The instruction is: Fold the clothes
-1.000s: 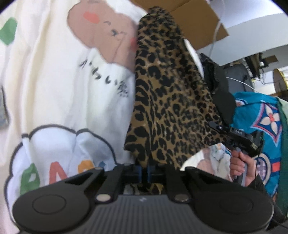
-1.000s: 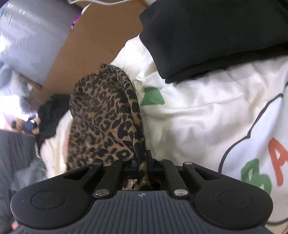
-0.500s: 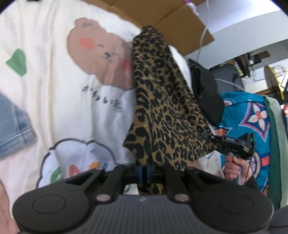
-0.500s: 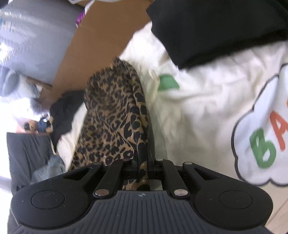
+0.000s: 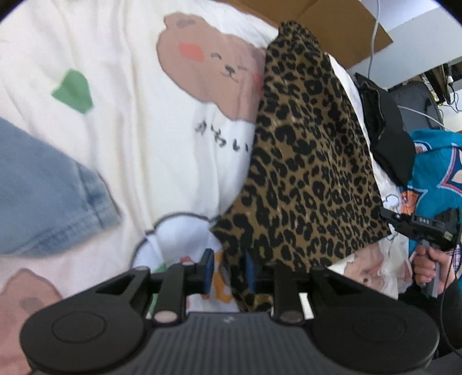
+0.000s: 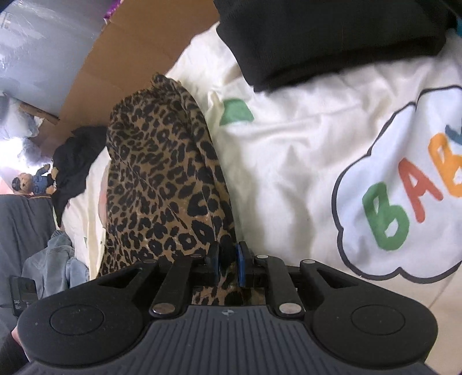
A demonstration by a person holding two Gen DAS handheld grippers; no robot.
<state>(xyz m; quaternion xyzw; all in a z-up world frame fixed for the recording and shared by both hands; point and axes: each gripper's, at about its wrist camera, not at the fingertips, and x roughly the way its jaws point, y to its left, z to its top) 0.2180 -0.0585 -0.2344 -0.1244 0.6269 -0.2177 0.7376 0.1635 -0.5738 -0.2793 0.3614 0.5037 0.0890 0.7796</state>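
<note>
No box, basket or bin with clothes in it shows clearly; a flat sheet of brown cardboard (image 5: 340, 26) lies beyond the far end of the spread, and whether it is part of a box cannot be told.

The left tool (image 5: 228, 272) has its blue pads parted, with a hanging edge of the leopard-print garment (image 5: 306, 161) passing through the gap between them; the right-hand pad touches the cloth, the left-hand pad stands clear of it, so the grip is released. From here the garment runs away from the tool, ahead and slightly to the right, draped over a cream bedsheet (image 5: 138, 121) printed with a bear and a cloud. To the left of this tool lies a piece of blue denim (image 5: 43, 184). Ahead and to the right sits a dark black garment (image 5: 387, 135).

Far right of the left tool, a hand (image 5: 427, 265) grips the handle of the right tool, held upright beside a teal printed cloth (image 5: 433, 173).

In its own view, the right tool (image 6: 228, 264) has its pads close together, clenched on a bunched fold of the leopard-print garment (image 6: 161, 178). The cloth extends straight ahead and to the left of this tool. To the right lies the cream bedsheet (image 6: 288, 161) with coloured letters in a cloud. Ahead and to the right rests a folded black garment (image 6: 332, 37).
</note>
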